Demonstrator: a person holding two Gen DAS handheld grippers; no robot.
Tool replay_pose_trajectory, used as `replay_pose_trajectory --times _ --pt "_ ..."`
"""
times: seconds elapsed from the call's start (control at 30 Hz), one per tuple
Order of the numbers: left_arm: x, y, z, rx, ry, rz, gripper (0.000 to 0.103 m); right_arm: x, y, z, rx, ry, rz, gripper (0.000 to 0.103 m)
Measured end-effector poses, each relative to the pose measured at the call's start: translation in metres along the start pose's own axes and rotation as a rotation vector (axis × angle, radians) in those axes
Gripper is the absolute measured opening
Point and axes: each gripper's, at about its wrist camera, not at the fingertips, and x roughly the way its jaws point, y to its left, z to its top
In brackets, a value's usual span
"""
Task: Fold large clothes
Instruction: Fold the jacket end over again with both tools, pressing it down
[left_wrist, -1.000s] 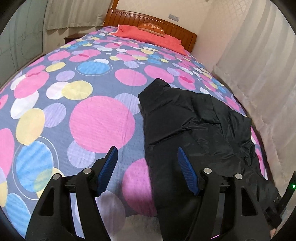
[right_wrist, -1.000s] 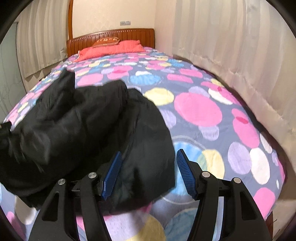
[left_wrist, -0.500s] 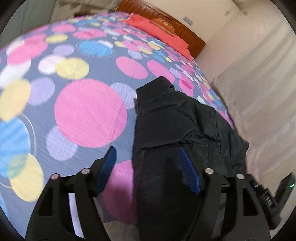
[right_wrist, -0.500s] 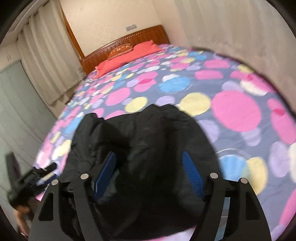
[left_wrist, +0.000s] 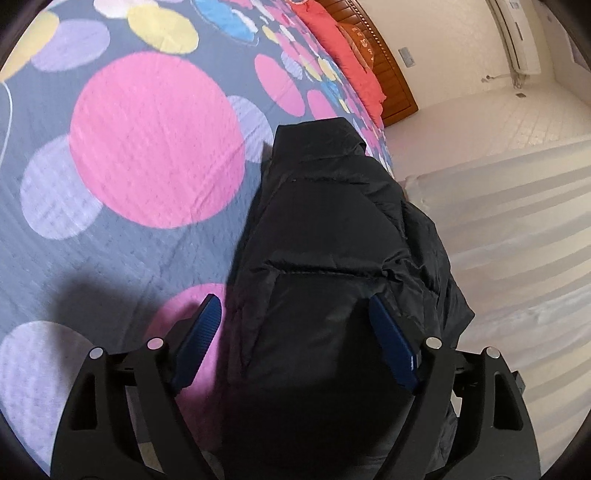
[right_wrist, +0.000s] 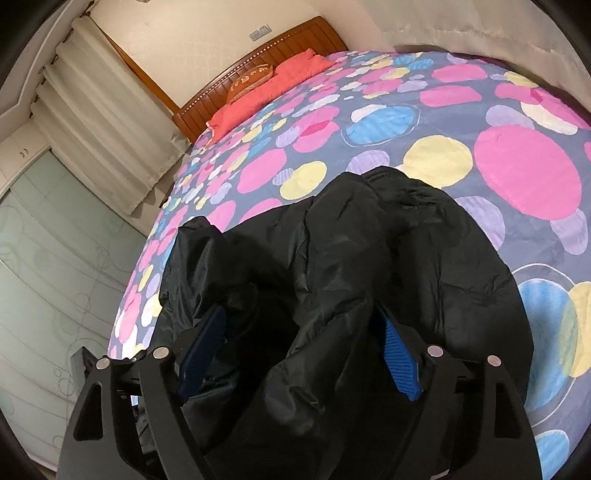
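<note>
As both pairs of jaws have just been opening, we see the left gripper (left_wrist: 295, 343) and right gripper (right_wrist: 299, 350) spread wide over the black puffy quilted jacket (left_wrist: 332, 240), bunched unfolded along the spotted bedspread's (left_wrist: 147, 147) near edge; we judge grasping comes next.

Big bedspread (right_wrist: 524, 170) covered in pink, yellow and blue dots, coral pillow (right_wrist: 273, 92) up against a wooden headboard (right_wrist: 266, 55), cream curtains (right_wrist: 107, 136) off to the side.
</note>
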Motion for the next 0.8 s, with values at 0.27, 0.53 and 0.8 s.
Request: replay_pose_trajectory --times 0.27,0.53,0.8 --pt "0.008 0.004 -0.007 -0.016 0.015 -0.025 0.082 0.000 0.001 -0.003 0.010 0.030 0.087 0.083" --pt "0.012 0.001 -0.008 0.006 0.018 -0.012 0.082 0.008 0.009 -0.004 -0.046 0.045 0.072 0.084" --pt "-0.002 -0.038 -0.009 0.150 0.001 -0.001 0.082 -0.012 0.015 0.009 -0.157 -0.044 0.013 0.011"
